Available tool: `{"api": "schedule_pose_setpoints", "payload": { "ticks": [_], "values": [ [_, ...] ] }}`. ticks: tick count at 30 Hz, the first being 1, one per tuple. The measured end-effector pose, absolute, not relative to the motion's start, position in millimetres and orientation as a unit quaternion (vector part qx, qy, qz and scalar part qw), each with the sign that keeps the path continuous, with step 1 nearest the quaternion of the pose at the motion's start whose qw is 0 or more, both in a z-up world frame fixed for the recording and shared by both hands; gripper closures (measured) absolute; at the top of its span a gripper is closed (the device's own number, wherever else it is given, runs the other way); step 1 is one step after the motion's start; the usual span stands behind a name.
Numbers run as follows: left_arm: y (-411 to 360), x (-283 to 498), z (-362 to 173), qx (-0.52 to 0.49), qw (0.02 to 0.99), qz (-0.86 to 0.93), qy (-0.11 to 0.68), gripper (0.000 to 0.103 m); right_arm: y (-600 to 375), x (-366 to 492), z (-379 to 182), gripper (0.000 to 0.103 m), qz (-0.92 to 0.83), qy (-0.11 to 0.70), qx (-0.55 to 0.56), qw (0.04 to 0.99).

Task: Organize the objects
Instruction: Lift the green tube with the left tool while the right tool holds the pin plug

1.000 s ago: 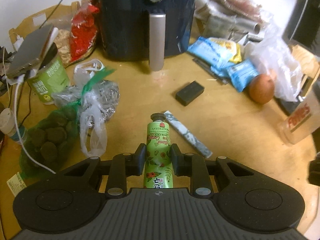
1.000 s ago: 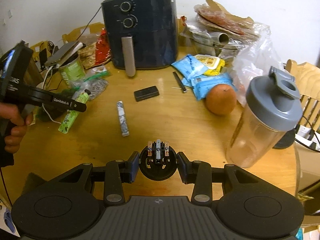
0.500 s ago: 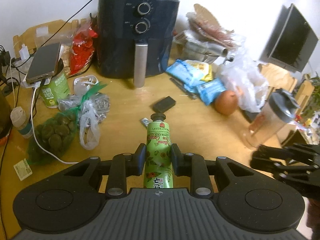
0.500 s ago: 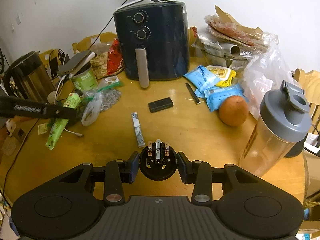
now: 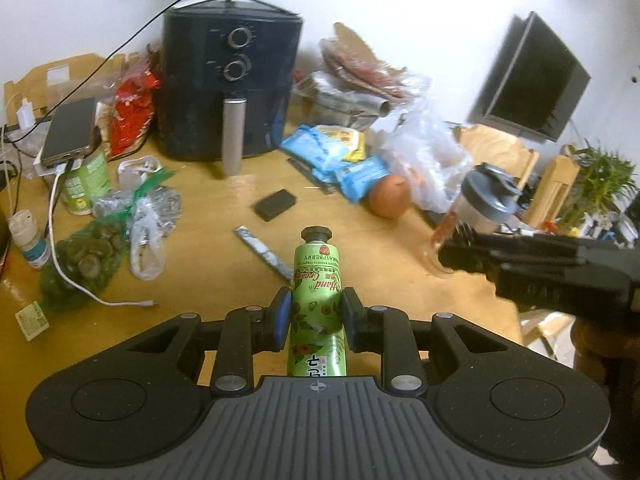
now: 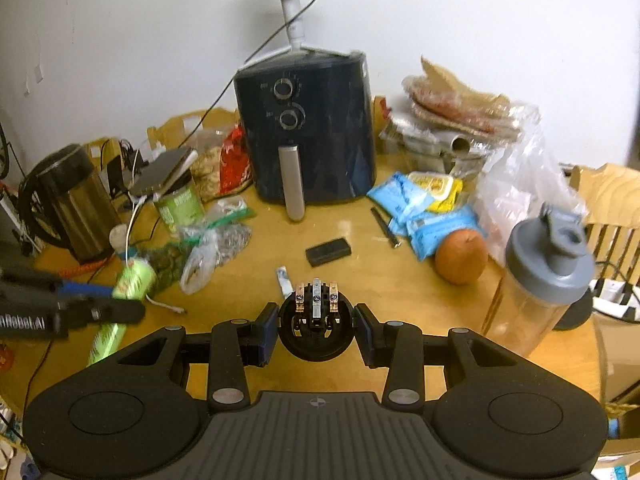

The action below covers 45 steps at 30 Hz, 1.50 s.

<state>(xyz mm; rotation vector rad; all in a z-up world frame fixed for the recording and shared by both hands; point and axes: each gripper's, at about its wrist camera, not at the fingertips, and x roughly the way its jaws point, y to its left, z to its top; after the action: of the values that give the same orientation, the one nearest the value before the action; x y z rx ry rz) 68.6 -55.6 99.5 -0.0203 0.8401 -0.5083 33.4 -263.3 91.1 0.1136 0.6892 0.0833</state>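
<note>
Left hand-held gripper [image 5: 316,314] clamps a green hand cream tube [image 5: 317,304], held above the desk [image 5: 200,280] in front of the air fryer [image 5: 230,84]; right hand-held gripper [image 6: 316,330] grips a black plug adapter [image 6: 316,330]. Likely mid-carry; next, each needs a set-down spot.

A plain white wall [image 6: 120,40] rises behind the round wooden table [image 6: 420,300].

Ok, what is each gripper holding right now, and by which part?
The left gripper grips the green hand cream tube across its lower body, cap pointing forward. The right gripper clamps a round black plug adapter by its sides.
</note>
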Motion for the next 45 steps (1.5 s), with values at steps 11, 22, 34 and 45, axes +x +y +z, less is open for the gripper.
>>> {"api": "schedule_pose_setpoints", "payload": {
  "ticks": [11, 22, 34, 45],
  "values": [
    [-62.0, 51.2, 120.3, -0.053, 0.908, -0.232, 0.345, 0.077, -261.9, 35.3, 126.0, 0.060, 0.074, 0.314, 0.027, 0.946],
    [-57.9, 25.4, 134.2, -0.079, 0.922, -0.157, 0.346, 0.077, -276.4, 10.9, 122.1, 0.060, 0.124, 0.307, 0.036, 0.943],
    [-58.4, -10.1, 138.3, -0.083, 0.923, -0.095, 0.364, 0.077, -313.8, -26.1, 100.6, 0.060, 0.139, 0.333, 0.061, 0.931],
    [-55.5, -35.9, 128.6, -0.087, 0.915, -0.062, 0.389, 0.077, -333.7, -50.1, 84.1, 0.060, 0.147, 0.352, 0.080, 0.921]
  ]
}}
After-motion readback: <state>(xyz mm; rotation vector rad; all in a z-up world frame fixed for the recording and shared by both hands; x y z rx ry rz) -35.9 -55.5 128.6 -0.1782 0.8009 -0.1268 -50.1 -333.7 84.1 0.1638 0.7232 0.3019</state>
